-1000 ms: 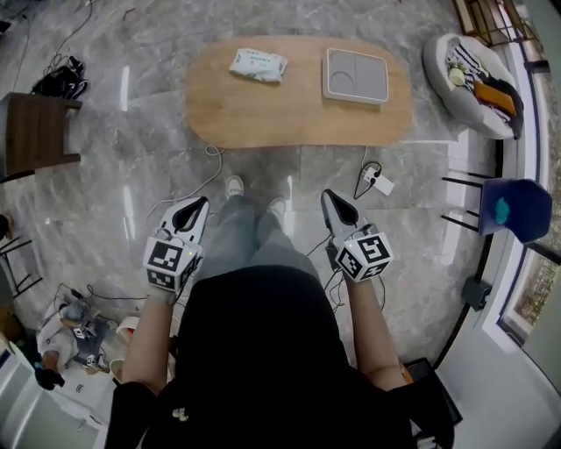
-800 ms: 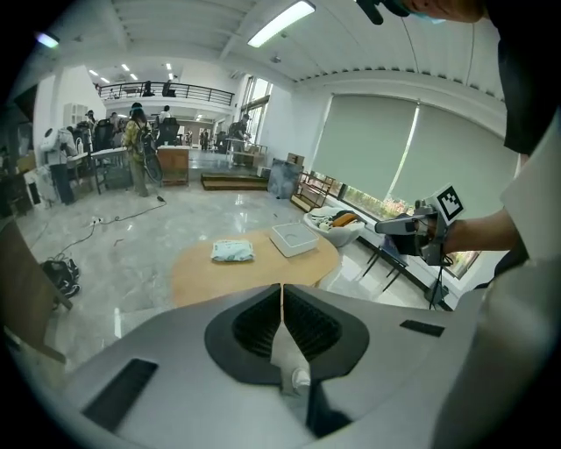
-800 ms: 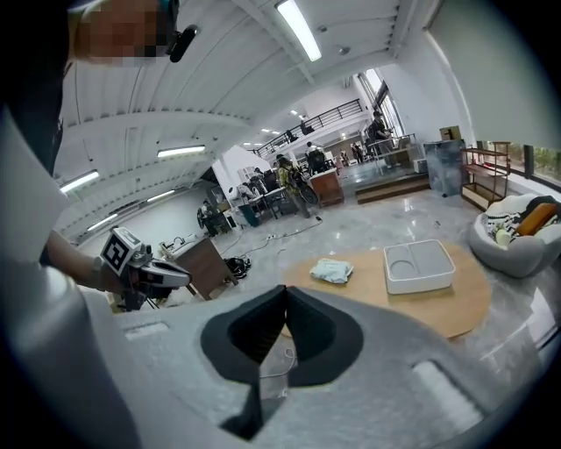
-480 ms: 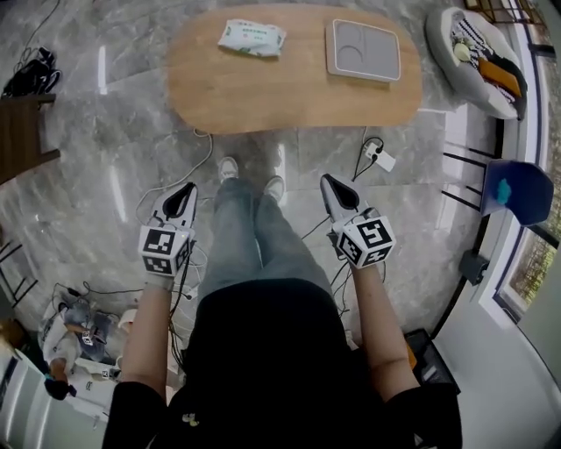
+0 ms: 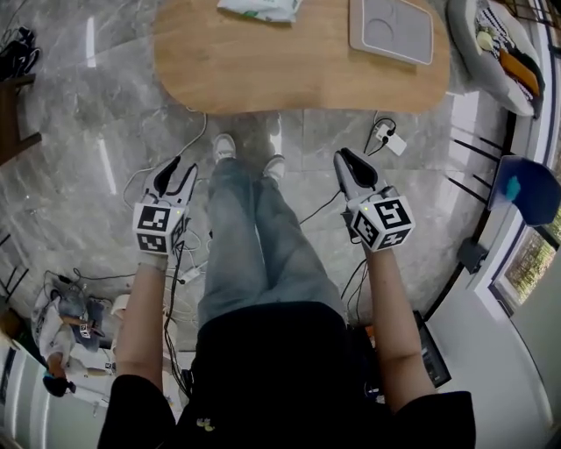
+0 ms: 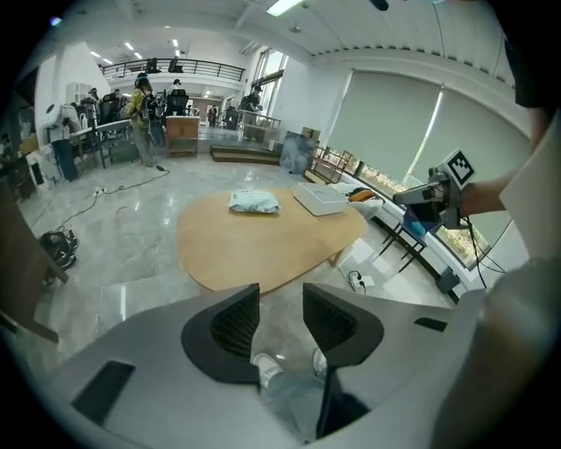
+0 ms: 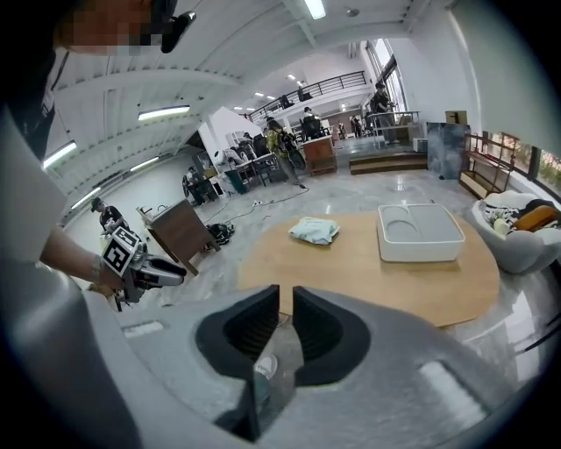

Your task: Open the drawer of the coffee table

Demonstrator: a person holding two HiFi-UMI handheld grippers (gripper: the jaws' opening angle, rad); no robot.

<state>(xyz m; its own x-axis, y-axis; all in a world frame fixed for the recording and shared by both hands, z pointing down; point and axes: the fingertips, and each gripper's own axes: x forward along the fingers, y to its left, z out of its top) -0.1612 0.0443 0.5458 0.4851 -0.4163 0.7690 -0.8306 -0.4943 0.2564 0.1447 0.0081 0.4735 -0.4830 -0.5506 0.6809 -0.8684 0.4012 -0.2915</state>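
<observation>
The left tongs (image 5: 175, 171) stand half apart and the right tongs (image 5: 349, 160) only a slit apart. Both have just been opening, both are empty, and both hang low, well short of the bench (image 5: 263, 74). The drawer shows in no view; it is presumably under the oval top, on a face hidden from here. So the biggest risk is a blind reach that closes on the top's edge instead of a pull. A hard tug could then drag the whole bench and slide the tray (image 5: 392, 31) and the packet (image 5: 263, 9) towards the rim. The narrow right gap may not fit a handle. On the floor, the power strip (image 5: 387, 138) and the cable (image 5: 195, 140) could trip a step closer.
</observation>
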